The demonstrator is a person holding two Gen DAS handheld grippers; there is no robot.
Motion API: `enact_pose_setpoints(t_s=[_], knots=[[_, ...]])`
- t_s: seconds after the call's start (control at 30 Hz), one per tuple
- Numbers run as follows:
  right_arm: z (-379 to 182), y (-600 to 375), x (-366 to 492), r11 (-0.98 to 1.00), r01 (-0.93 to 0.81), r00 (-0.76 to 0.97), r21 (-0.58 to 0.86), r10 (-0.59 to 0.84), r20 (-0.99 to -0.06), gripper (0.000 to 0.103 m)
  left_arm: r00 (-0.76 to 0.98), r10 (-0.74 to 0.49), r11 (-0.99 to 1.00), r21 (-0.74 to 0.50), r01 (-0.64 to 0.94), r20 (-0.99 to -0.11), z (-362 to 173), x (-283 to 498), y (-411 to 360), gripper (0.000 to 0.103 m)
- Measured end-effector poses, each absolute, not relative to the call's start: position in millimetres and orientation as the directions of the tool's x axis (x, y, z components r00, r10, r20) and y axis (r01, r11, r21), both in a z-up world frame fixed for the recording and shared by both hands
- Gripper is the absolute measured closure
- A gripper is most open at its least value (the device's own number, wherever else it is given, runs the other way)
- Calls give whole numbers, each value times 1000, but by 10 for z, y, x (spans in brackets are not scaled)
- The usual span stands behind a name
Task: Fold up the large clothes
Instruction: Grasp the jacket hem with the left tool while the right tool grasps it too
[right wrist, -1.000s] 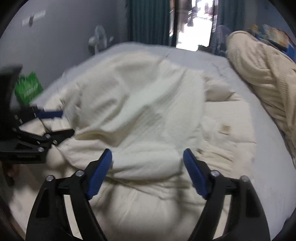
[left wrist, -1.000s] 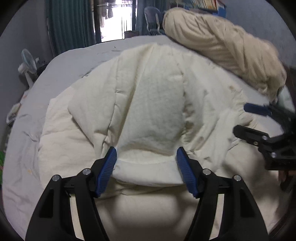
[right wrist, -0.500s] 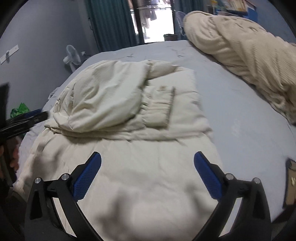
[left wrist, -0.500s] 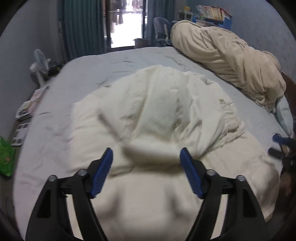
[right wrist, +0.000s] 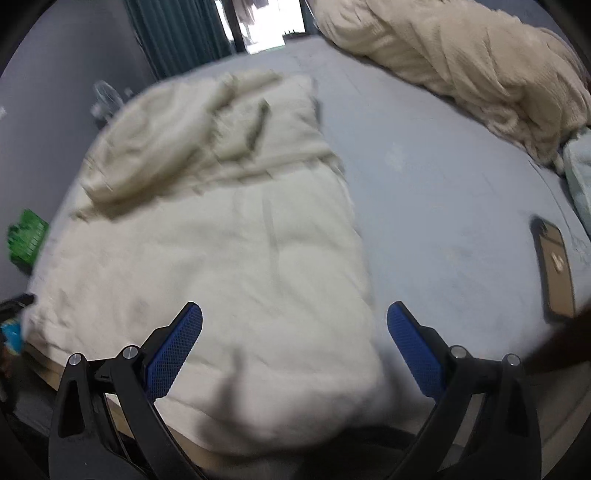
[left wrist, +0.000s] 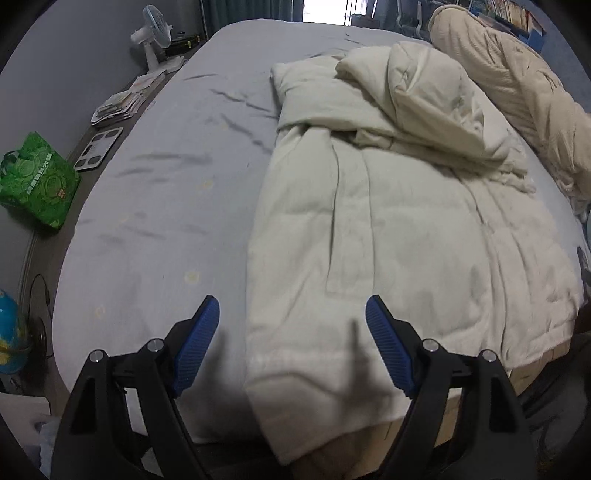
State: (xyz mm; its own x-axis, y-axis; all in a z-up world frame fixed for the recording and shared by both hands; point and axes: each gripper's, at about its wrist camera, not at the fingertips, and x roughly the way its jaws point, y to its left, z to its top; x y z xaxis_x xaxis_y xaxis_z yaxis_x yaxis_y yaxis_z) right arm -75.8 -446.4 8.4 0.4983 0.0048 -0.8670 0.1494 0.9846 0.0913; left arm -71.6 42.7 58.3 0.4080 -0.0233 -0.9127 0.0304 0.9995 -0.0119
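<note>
A large cream padded coat [left wrist: 399, 229] lies on the grey bed [left wrist: 166, 184], hem hanging over the near edge, sleeves and hood folded in a heap at the far end [left wrist: 417, 99]. It also shows, blurred, in the right wrist view [right wrist: 221, 229]. My left gripper [left wrist: 291, 339] is open and empty above the coat's near left corner. My right gripper [right wrist: 295, 343] is open and empty above the coat's near right corner.
A rolled beige blanket [left wrist: 517, 92] lies along the bed's right side [right wrist: 461, 62]. A phone [right wrist: 554, 269] lies on the sheet at right. A green bag [left wrist: 37, 181], scale [left wrist: 98, 147], papers and a fan [left wrist: 155, 33] are on the floor at left.
Both grippers pulled back from the folded upper part toward the bed's near edge and swung apart. Both stayed open. The folded sleeves and hood stay heaped at the far end.
</note>
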Motion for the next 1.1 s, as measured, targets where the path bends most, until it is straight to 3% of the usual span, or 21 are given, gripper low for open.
enact_pose_setpoints(t_s=[0.23,0.5,0.63,0.7,0.73,0.77,0.8,0.87,0.9,0.97,1.1], knots=[[-51,-4656,-1002,981,176,444,85,-2,-896,7,295,-18,1000,-20,-2,-955,277,-960,579,26],[-285,-4653,-1001,975,154,354,157,94,-930,11,245,-50,999,-51,0,-968,153,-1119,608,26],[-481,-4797,-867,914,221,349,340,251,-903,12,255,-67,998,-68,6,-965,125,-1135,615,31],[-505,-4758,-844,887,206,346,413,329,-879,36,253,-81,997,-84,0,-964,89,-1143,633,36],[-481,-4720,-847,897,191,351,398,317,-881,39,256,-96,995,-100,-4,-962,99,-1150,644,41],[-437,-4644,-843,910,153,358,385,312,-880,55,263,-127,991,-131,3,-956,126,-1162,635,57],[-376,-4565,-840,928,120,373,353,287,-882,70,270,-133,991,-134,15,-954,162,-1169,610,66],[-267,-4460,-846,946,72,406,317,262,-876,85,286,-106,994,-98,42,-952,192,-1186,567,70],[-181,-4392,-863,952,40,433,305,258,-864,87,297,-99,995,-86,57,-950,215,-1206,552,73],[-104,-4326,-874,961,13,451,278,243,-859,86,303,-98,994,-80,70,-948,231,-1217,537,74],[-303,-4367,-814,955,74,348,286,244,-905,55,303,-107,993,-87,79,-947,235,-1209,562,75]])
